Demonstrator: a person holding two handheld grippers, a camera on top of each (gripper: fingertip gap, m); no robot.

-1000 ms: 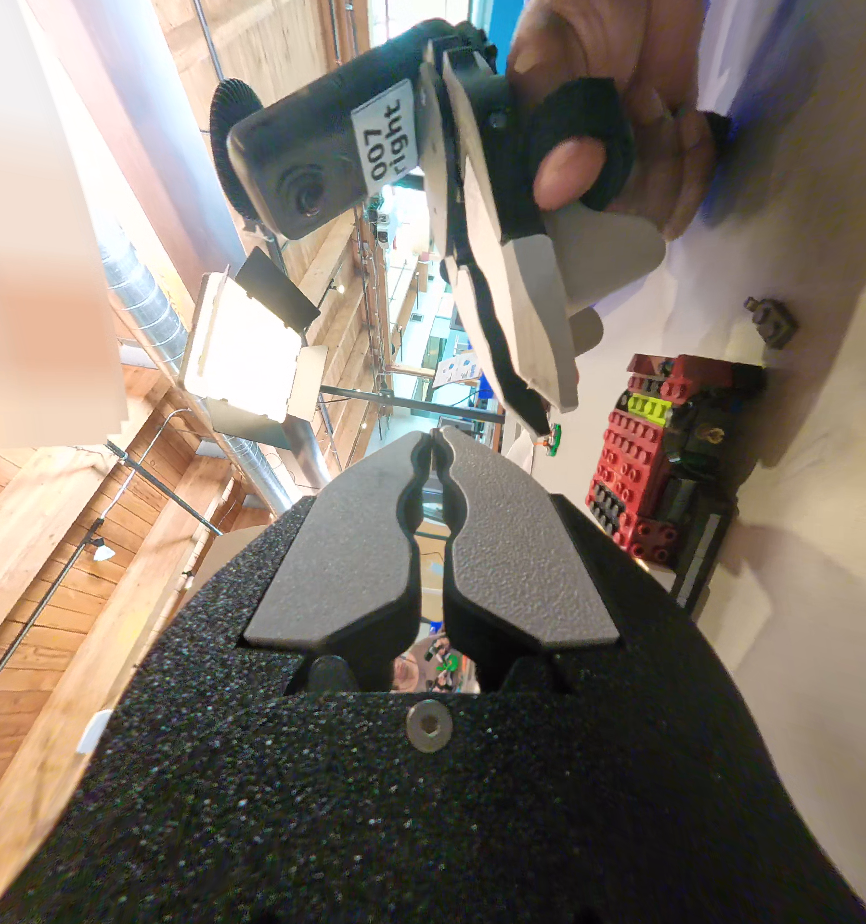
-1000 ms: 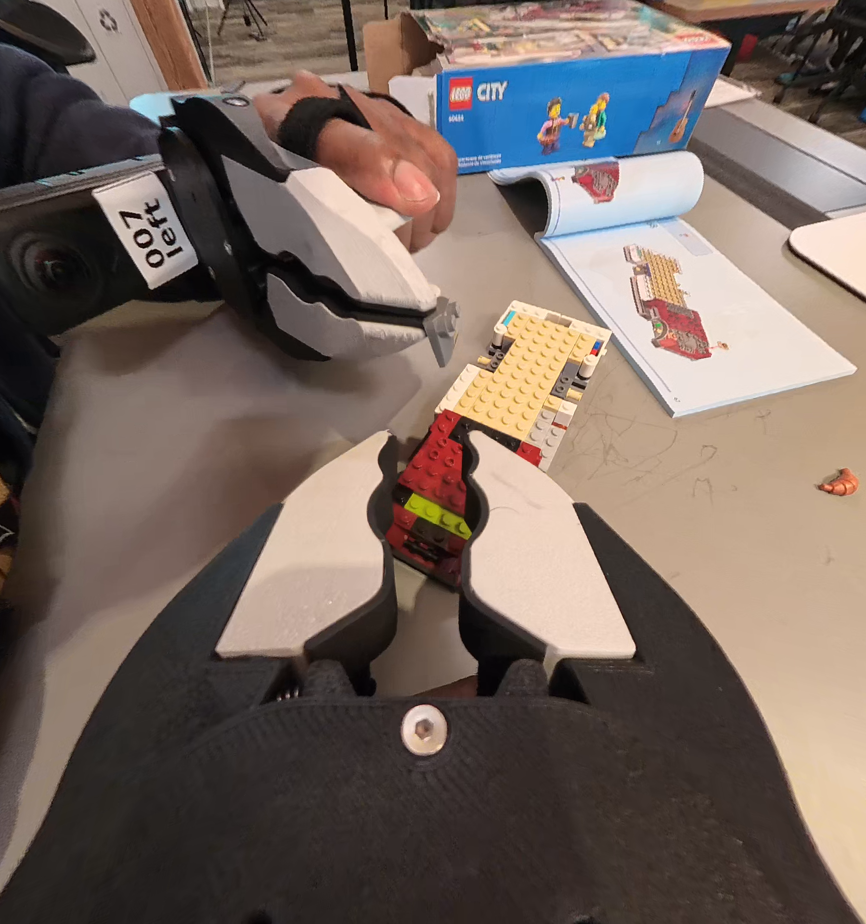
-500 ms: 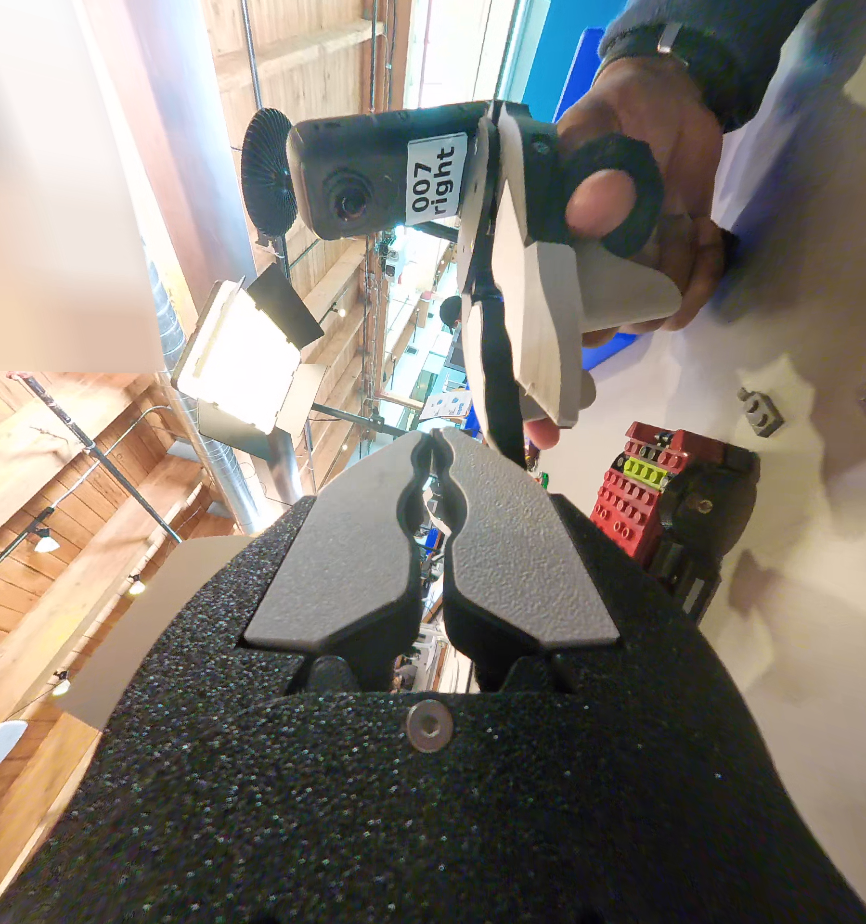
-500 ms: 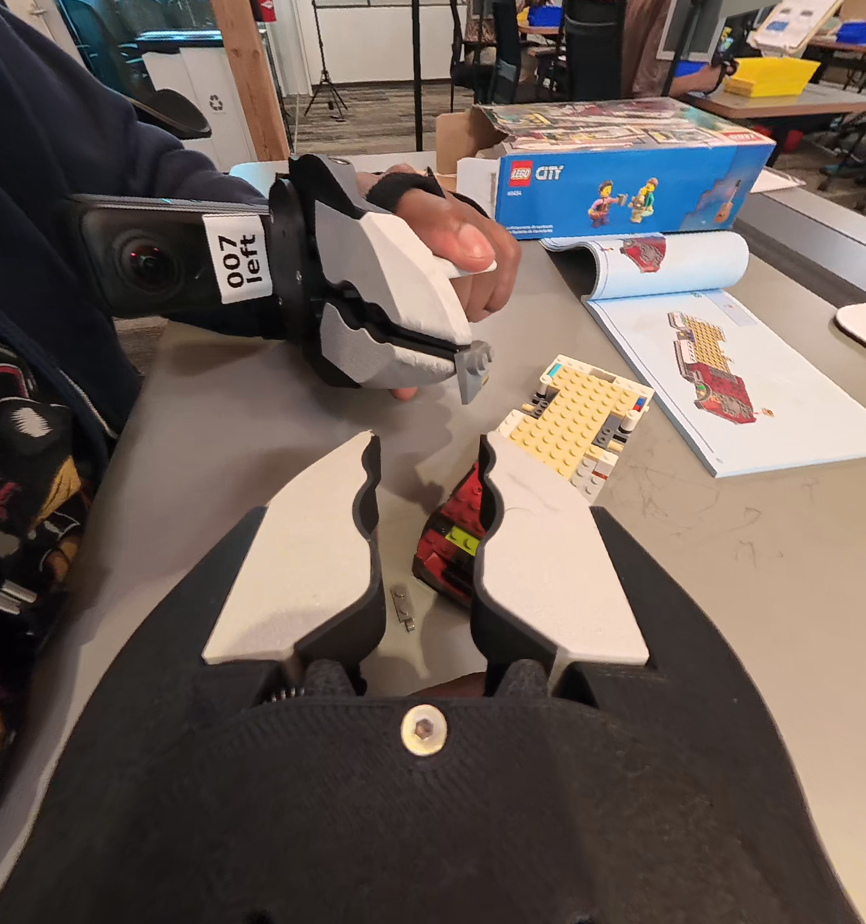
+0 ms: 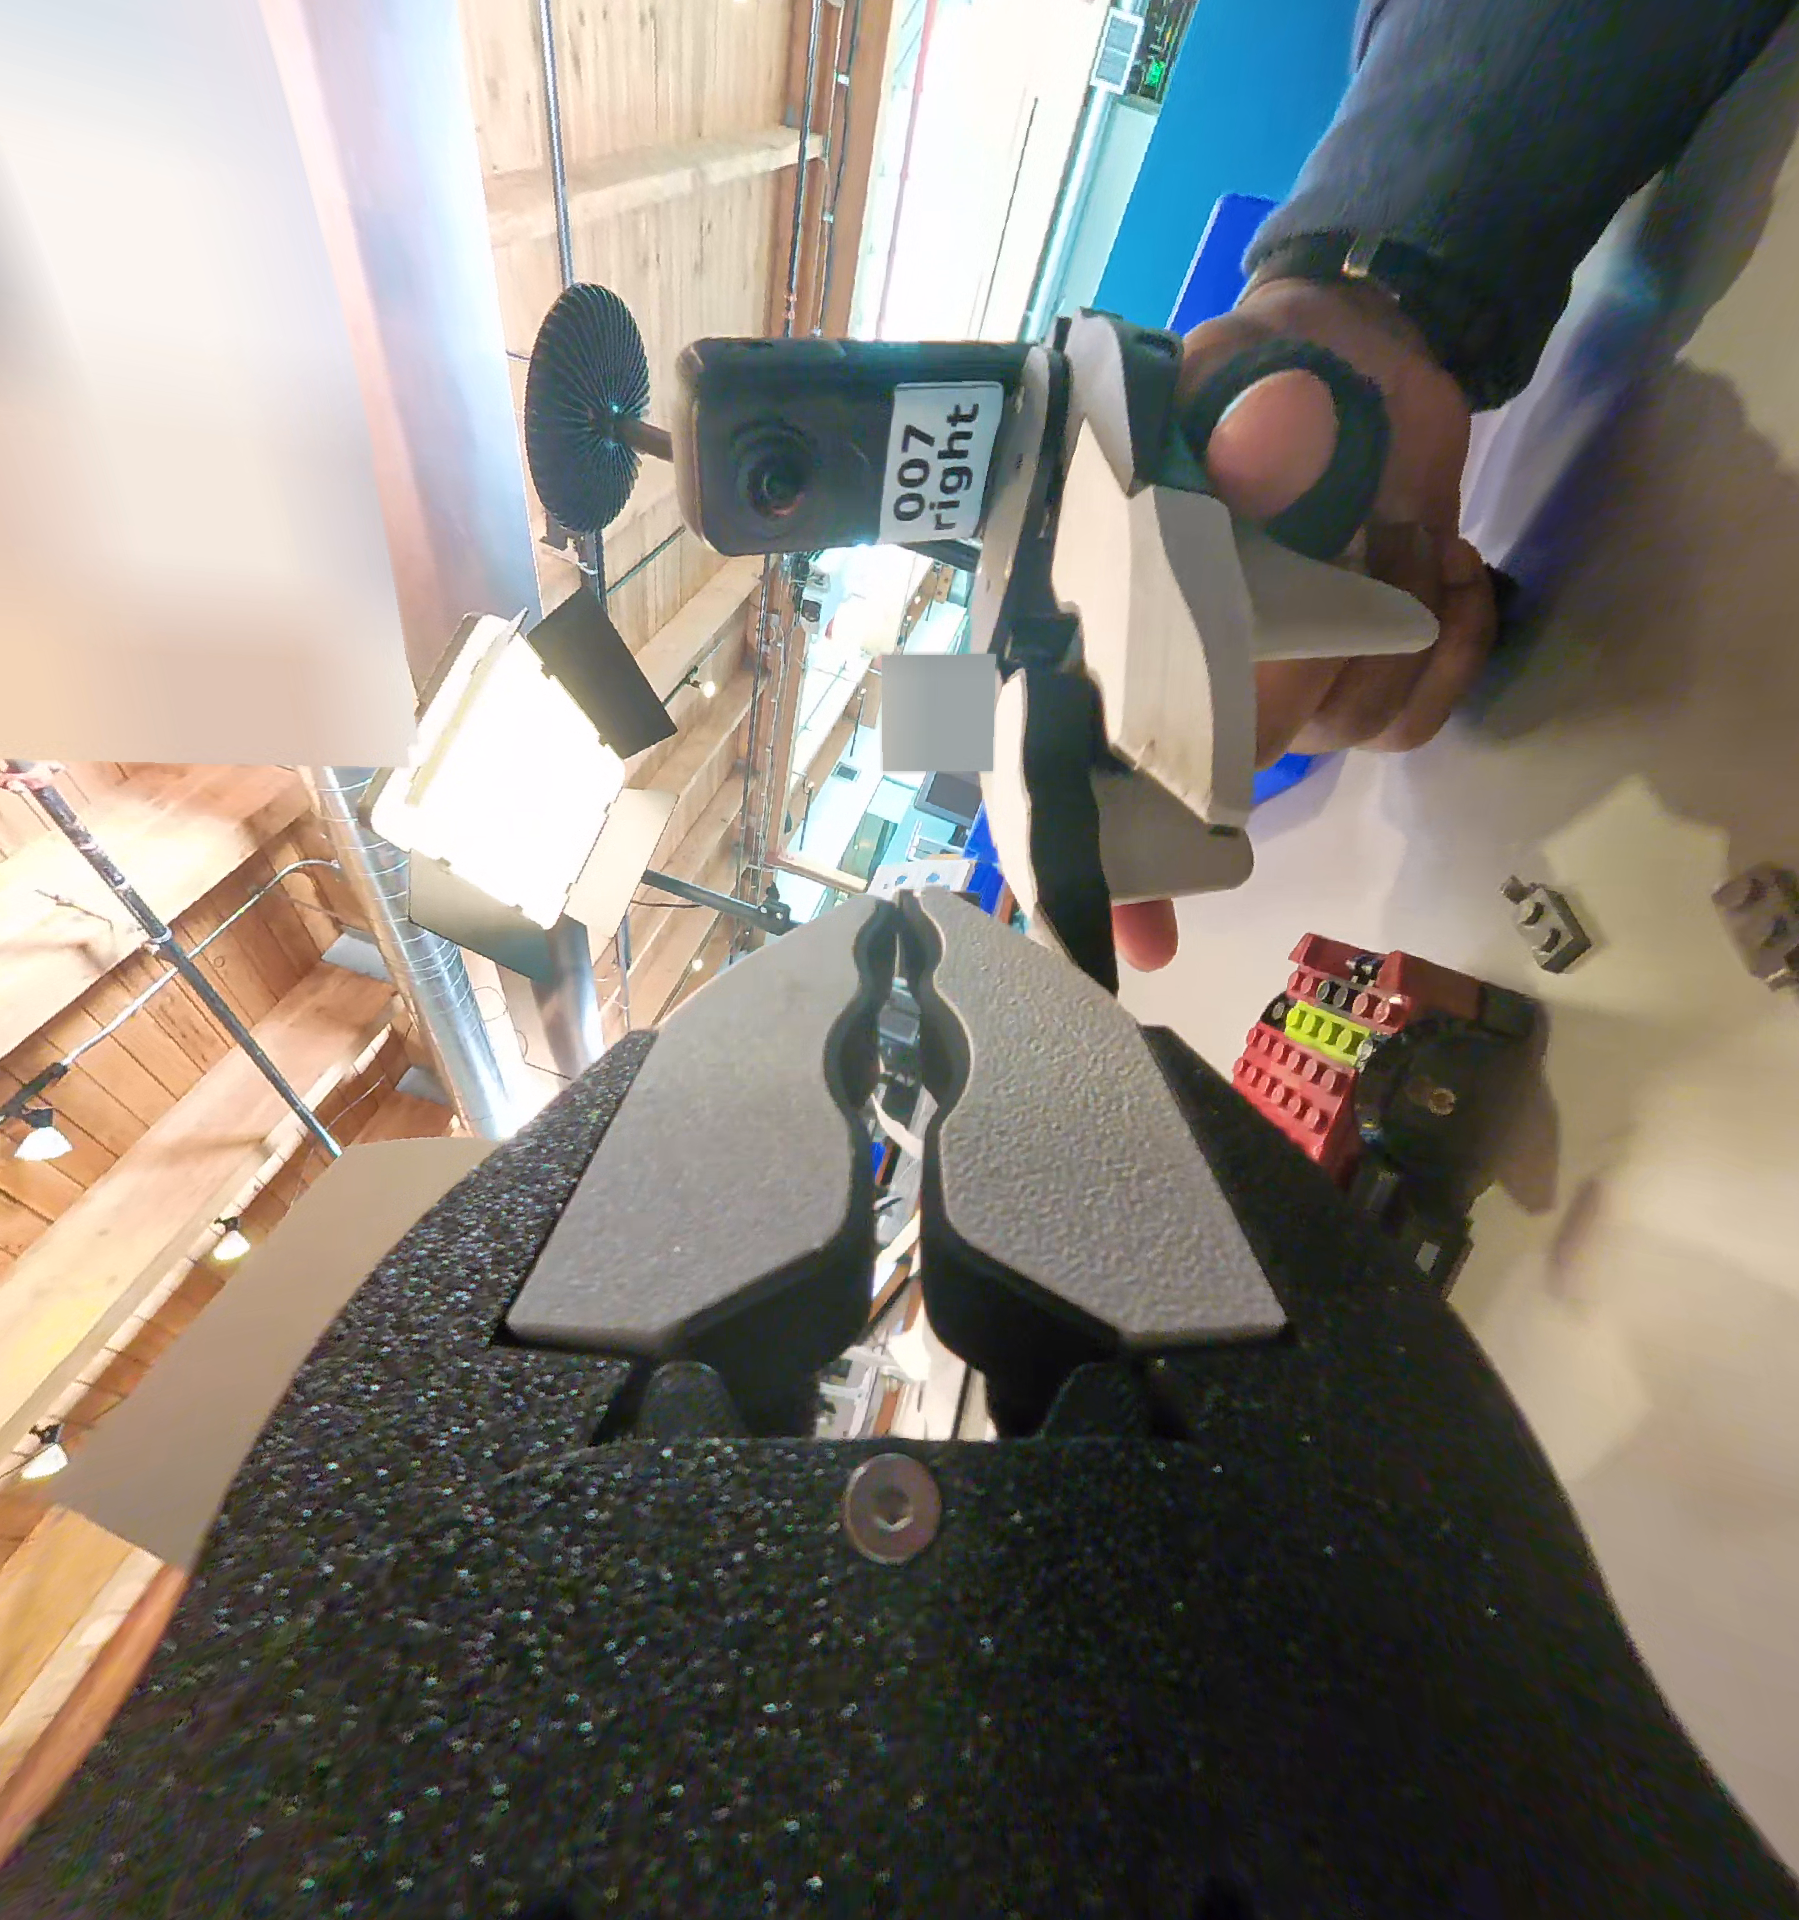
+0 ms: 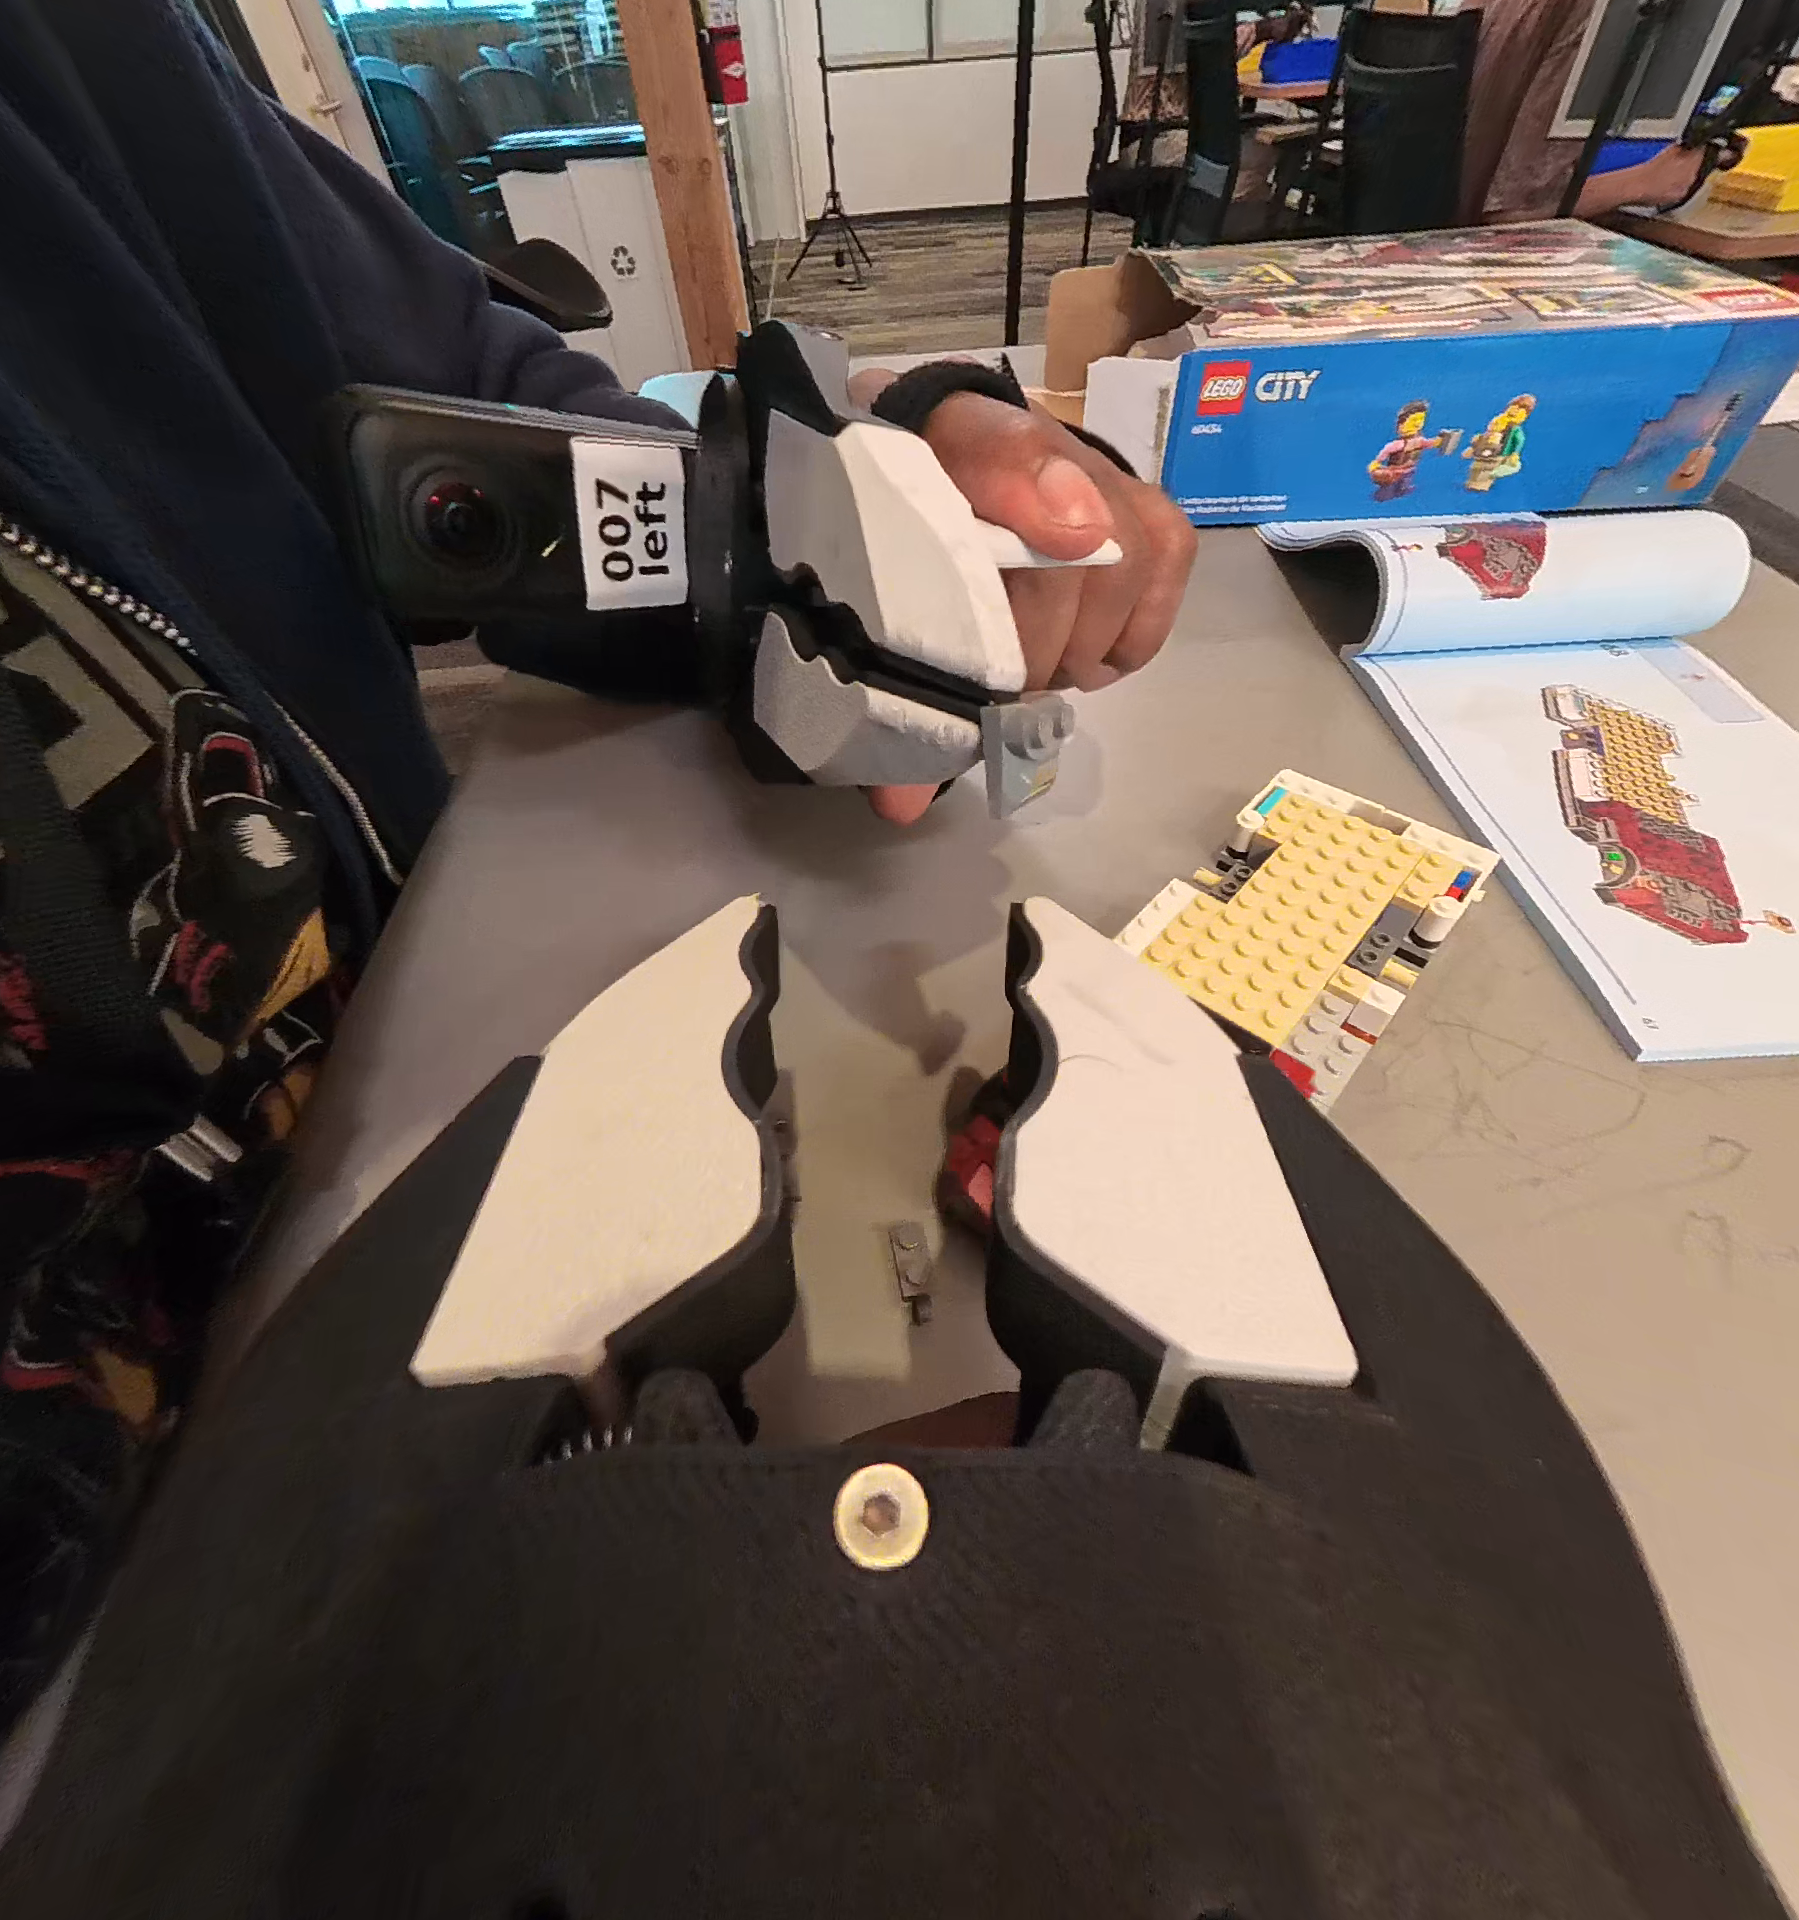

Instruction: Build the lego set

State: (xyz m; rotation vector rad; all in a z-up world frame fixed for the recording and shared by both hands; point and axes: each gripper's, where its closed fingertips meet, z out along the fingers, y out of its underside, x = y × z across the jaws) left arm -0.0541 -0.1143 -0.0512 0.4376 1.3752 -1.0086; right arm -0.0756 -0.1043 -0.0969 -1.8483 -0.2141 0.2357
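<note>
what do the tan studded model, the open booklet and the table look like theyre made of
Tan studded model: likely hard moulded plastic, given its crisp studs and slight sheen. Open booklet: thin, smooth printed paper, its pages curling over. Table: matte grey top with scuffs, perhaps laminate; cannot tell.

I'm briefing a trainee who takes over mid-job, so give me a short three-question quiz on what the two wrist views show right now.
1. True or false: the right gripper is clamped on the brick model.
2. What does the left gripper hold at its fingertips?
A. a red brick
B. a small grey brick piece
C. nothing
3. Fill in: the open instruction booklet lies on the grey table between the model and the blue ____.

Key
1. False: its jaws stand apart over bare table, with only a small grey part lying on the table farther back between its fingers.
2. B
3. box
</note>
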